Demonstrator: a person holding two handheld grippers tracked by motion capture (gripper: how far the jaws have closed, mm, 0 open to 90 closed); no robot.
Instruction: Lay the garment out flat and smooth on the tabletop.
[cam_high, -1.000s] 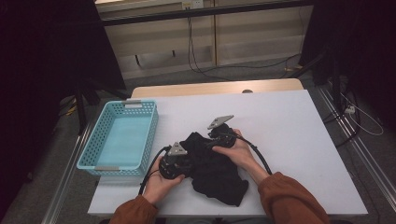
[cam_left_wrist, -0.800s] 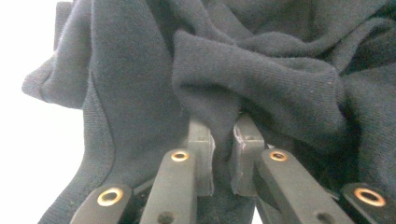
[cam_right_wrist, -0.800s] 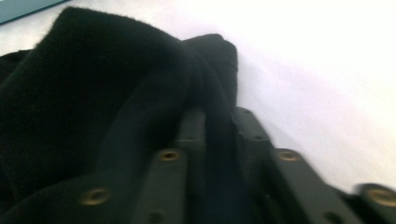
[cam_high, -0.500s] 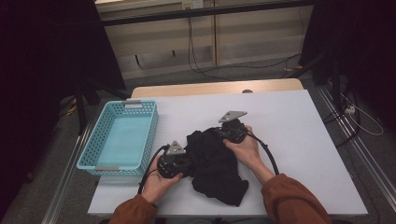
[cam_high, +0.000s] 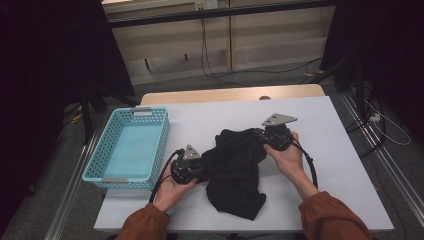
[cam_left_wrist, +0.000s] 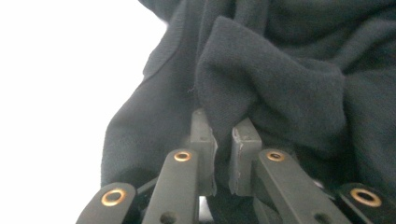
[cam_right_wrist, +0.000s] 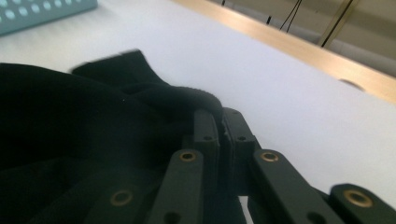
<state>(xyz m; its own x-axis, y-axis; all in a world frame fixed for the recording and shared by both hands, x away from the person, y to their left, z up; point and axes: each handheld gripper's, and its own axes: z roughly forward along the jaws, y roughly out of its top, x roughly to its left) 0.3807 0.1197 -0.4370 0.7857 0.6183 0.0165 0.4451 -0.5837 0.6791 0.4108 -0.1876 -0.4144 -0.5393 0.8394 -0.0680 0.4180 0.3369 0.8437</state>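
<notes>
The left gripper (cam_left_wrist: 223, 140) has its jaws pressed nearly together on a fold of the black cloth (cam_left_wrist: 280, 88) — a thick pleat of fabric rises out of the narrow gap between the two pads. The right gripper (cam_right_wrist: 222, 122) is likewise clamped on the cloth (cam_right_wrist: 84, 121), its jaws almost meeting around a rolled hem or edge at the cloth's far corner.

The cloth (cam_high: 235, 170) is a soft, matte, fleece-like knit, dark and heavily creased, bunched into an irregular heap with a loose flap trailing toward the person. It lies on the white table (cam_high: 340, 165), roughly at the middle, between the two grippers: the left gripper (cam_high: 192, 167) bites its left edge, the right gripper (cam_high: 267, 137) its upper right corner. Each gripper is black with brass-coloured rivets on its linkage and carries a grey three-cornered plate on top; a black cable trails from each back toward the person's orange-sleeved forearms.

To the left of the cloth, just beyond the left gripper, stands a light-blue plastic basket (cam_high: 95, 162) — rectangular, with perforated walls, near the table's left edge. Beyond the cloth, the table's far edge shows a pale wooden strip (cam_high: 230, 95). Nothing lies between the cloth and the basket except the left gripper and its hand (cam_high: 172, 187).
</notes>
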